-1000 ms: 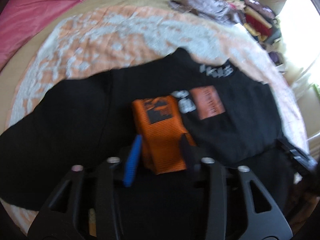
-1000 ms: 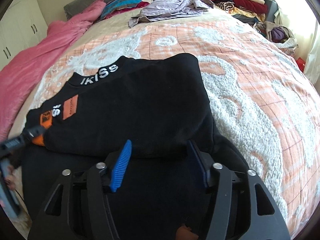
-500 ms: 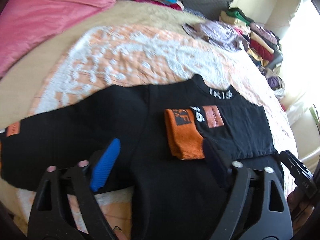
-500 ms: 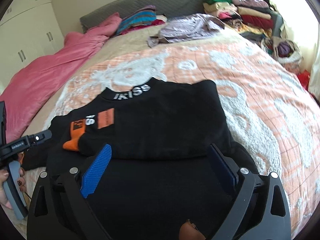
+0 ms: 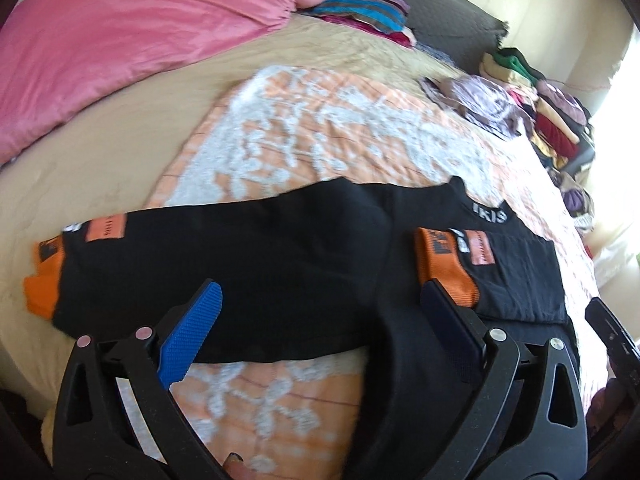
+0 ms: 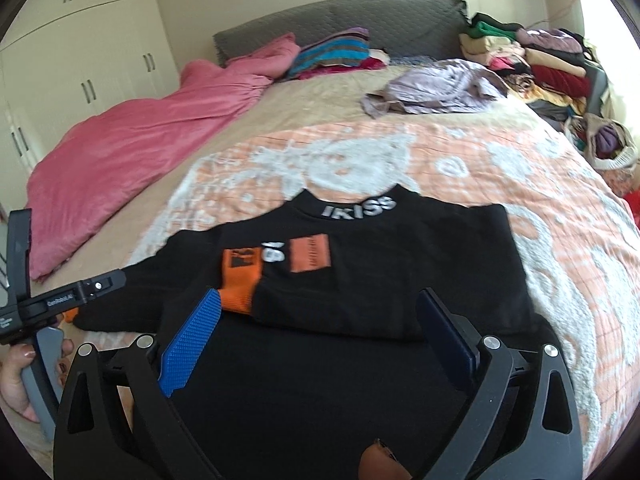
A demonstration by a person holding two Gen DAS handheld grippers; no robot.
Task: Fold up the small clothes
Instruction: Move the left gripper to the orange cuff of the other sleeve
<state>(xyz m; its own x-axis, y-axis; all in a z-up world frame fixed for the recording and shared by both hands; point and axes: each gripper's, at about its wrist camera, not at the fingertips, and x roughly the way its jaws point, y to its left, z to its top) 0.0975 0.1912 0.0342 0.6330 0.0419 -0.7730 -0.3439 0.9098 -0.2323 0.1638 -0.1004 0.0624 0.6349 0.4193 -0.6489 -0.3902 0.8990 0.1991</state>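
A black sweater (image 6: 384, 280) with a white-lettered collar (image 6: 358, 208) lies flat on the orange and white quilt (image 6: 500, 168). One sleeve is folded across the chest, and its orange cuff (image 5: 444, 268) lies free. The other sleeve (image 5: 224, 256) stretches out to the left and ends in an orange cuff (image 5: 44, 280). My left gripper (image 5: 320, 296) hovers above that sleeve and the body; its jaws are opening and hold nothing. My right gripper (image 6: 320, 300) stands open above the sweater's lower half, with only cloth below it. A hand (image 6: 16, 384) grips the left tool's handle.
A pink duvet (image 6: 140, 152) lies along the left of the bed. A lilac garment (image 6: 436, 88) and a striped pile (image 6: 336, 52) sit near the grey headboard (image 6: 360, 12). Stacked clothes (image 6: 552, 68) fill the far right. A wardrobe (image 6: 80, 60) stands at left.
Both grippers opened wide and drew back and up from the sweater. The left one let go of the folded sleeve's orange cuff and swung left, bringing the outstretched sleeve into view.
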